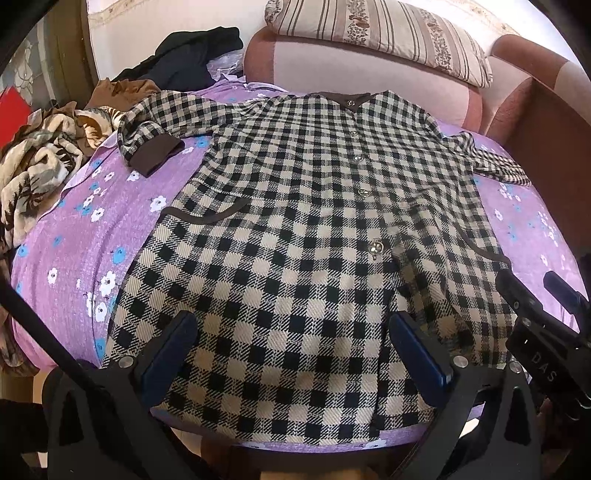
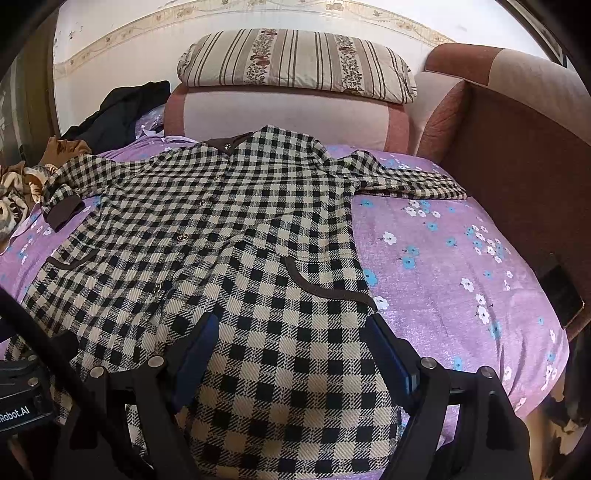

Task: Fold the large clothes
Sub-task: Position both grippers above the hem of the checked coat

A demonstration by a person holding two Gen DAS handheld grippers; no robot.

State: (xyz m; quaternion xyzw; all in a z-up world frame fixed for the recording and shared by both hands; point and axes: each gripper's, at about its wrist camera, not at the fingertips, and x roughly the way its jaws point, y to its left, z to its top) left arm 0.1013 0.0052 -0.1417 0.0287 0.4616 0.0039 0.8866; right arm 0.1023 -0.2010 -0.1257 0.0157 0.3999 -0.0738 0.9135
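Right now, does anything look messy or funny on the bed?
Yes. The coat lies flat, but its sleeve is bent back on itself. A heap of clothes is crumpled at the bed's left edge.

This is a lived-in room of a home, a bedroom or sitting room. A purple sheet printed with small white and blue flowers covers the bed. At its far end stands a pink and rust upholstered bolster with a striped, floral-banded pillow resting on top. A papered wall with a decorative border rises behind. A heap of loose clothes lies piled at the left edge of the bed.
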